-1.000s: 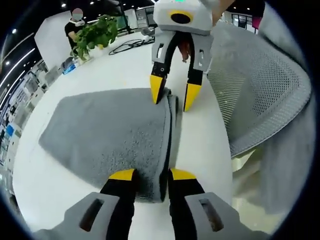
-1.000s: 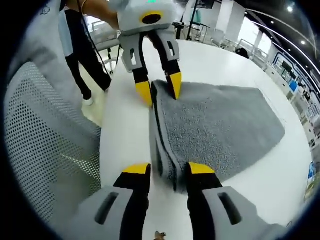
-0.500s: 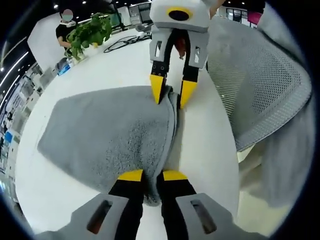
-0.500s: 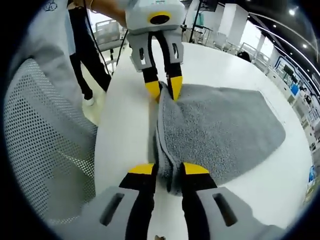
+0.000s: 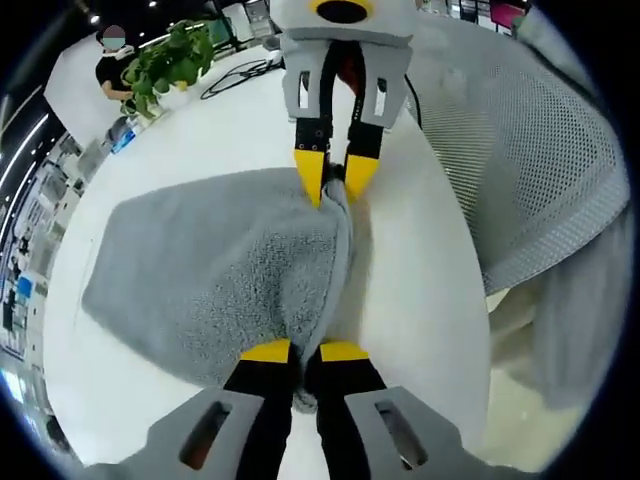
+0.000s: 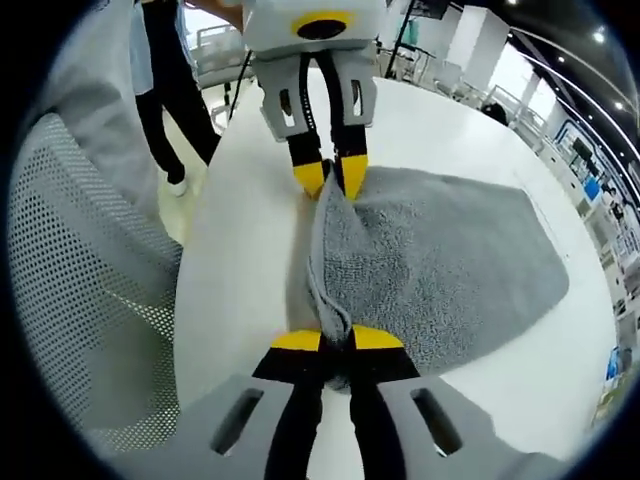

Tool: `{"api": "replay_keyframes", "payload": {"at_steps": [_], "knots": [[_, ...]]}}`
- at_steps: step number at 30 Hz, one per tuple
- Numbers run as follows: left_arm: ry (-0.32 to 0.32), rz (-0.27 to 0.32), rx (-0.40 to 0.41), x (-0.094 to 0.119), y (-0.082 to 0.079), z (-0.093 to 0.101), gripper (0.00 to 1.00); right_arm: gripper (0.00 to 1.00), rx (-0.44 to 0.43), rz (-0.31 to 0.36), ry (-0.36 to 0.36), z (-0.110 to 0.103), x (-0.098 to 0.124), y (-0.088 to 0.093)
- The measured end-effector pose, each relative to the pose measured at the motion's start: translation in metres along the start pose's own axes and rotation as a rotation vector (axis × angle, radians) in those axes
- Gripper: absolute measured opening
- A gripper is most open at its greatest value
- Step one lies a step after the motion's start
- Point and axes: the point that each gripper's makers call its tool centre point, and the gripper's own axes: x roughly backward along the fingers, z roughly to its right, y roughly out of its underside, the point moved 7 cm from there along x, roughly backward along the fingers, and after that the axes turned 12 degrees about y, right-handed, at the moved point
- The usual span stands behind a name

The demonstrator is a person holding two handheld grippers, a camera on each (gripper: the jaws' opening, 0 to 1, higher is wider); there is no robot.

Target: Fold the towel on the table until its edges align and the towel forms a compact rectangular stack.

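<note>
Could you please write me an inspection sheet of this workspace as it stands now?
Surface: white table, round-edged.
Job's things: grey towel lying folded, its folded edge pinched up into a ridge at both ends.
Clutter: potted plant at the table's far side.
Grippers: left tool shut on the towel's near end; right tool shut on the opposite end.
Cables: black cable near the plant.
Surroundings: grey mesh chair beside the table; a person standing nearby.

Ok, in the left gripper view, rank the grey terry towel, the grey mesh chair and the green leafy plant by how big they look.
1. Grey terry towel and grey mesh chair: similar spread, so unranked; the chair is partly cut off.
2. Green leafy plant: smallest, though it sits farthest away.
</note>
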Motion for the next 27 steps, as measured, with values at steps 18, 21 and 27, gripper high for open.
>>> {"api": "replay_keyframes", "payload": {"at_steps": [18, 21, 27], "knots": [[-0.044, 0.016, 0.055, 0.003, 0.001, 0.015, 0.06, 0.06, -0.115, 0.005, 0.010, -0.007, 0.002, 0.005], [-0.033, 0.014, 0.054, 0.004, -0.001, 0.023, 0.07, 0.06, -0.121, 0.006, -0.004, -0.014, 0.006, 0.005], [0.001, 0.019, 0.064, 0.005, 0.000, 0.038, 0.07, 0.06, -0.135, 0.003, -0.043, -0.029, 0.010, 0.006]]}}
